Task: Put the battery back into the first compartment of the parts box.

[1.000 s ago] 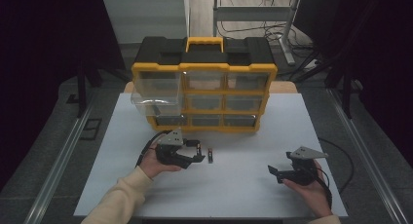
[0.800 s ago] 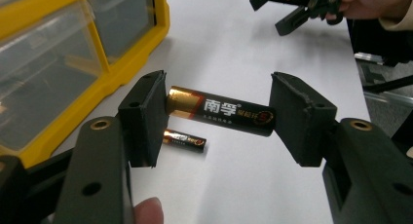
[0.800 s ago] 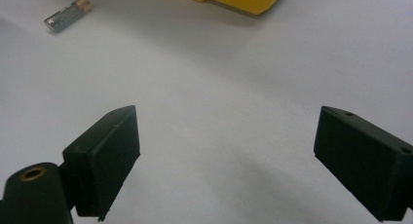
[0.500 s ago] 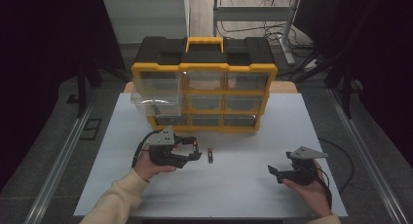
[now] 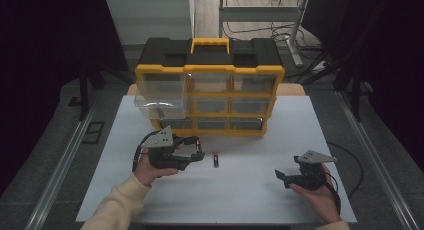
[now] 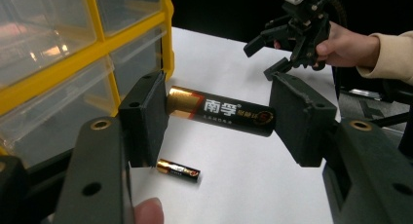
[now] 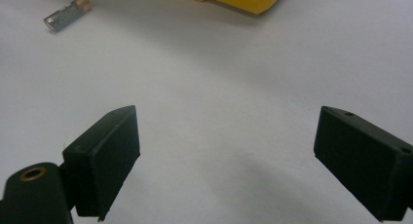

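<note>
High view gave me a white tabletop (image 5: 240,190) in a dark room, metal rails flanking it and a yellow drawer organizer (image 5: 210,97) at its far edge — one clear drawer (image 5: 159,106) pulled out. My left gripper (image 5: 199,149) held a battery (image 6: 219,111) endwise between its pads, clear of the surface. A second battery (image 5: 215,159) lay just beside it. My right gripper (image 5: 281,176) stood wide open — nothing in it.

A white table (image 5: 250,200) stands on grey floor (image 5: 60,155), surroundings dark.
</note>
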### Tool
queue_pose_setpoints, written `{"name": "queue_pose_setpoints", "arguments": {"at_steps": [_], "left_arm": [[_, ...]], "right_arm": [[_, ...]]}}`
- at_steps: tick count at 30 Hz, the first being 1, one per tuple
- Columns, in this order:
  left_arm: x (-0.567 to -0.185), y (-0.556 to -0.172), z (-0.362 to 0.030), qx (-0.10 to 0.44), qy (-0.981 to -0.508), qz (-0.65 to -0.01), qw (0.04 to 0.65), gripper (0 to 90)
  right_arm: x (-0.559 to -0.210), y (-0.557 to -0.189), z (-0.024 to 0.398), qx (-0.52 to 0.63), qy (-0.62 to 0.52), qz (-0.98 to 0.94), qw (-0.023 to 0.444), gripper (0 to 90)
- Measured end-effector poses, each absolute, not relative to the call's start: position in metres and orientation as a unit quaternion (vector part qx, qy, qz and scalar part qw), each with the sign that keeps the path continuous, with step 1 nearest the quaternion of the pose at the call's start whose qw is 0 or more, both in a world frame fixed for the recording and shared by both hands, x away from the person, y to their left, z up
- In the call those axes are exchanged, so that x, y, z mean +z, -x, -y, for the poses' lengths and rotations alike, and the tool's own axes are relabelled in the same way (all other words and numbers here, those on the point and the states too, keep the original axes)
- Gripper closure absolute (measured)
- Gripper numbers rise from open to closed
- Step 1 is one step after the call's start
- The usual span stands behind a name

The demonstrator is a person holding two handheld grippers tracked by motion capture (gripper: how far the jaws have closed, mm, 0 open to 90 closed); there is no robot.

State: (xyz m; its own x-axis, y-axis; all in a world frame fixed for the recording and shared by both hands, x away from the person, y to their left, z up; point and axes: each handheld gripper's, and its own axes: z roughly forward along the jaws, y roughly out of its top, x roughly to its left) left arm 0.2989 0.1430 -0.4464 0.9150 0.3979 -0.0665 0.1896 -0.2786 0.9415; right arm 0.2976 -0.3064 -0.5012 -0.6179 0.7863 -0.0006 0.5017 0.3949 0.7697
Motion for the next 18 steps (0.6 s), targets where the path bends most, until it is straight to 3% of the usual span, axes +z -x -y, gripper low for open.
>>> {"name": "queue_pose_setpoints", "arguments": {"at_steps": [18], "left_arm": [[-0.422,-0.289,-0.148,0.100,-0.771,-0.186,0.600,41.3]], "right_arm": [[-0.501,-0.298,0.306,0.381,-0.396,-0.814,0.187,9.9]]}}
